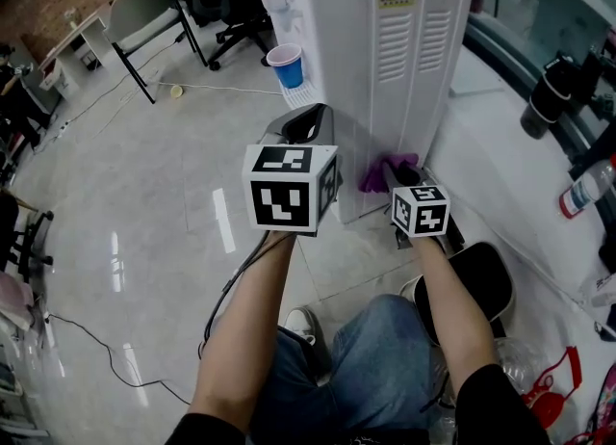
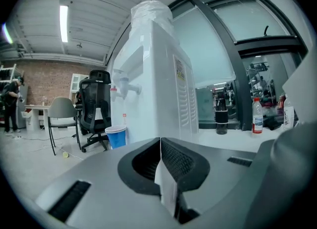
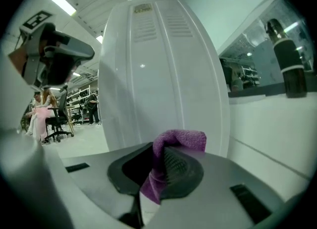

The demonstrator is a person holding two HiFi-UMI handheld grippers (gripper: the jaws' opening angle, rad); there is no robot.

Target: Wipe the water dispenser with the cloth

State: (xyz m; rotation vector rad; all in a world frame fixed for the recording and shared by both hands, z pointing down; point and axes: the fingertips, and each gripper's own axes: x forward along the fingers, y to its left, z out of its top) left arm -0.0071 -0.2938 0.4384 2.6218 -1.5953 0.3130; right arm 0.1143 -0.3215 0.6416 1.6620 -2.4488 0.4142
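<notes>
right gripper (image 3: 159,153) fingers pinch the purple cloth (image 3: 182,138) beside the upright water dispenser (image 3: 158,74); left gripper (image 2: 160,146) fingers pressed together, empty.

The cloth (image 1: 388,171) rests low against the water dispenser (image 1: 409,77), with a cup (image 1: 286,65) just left of that dispenser

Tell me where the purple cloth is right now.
The purple cloth is clamped in the right gripper, at centre-right of the head view, low against the vented side of the white water dispenser, near the floor.
</notes>
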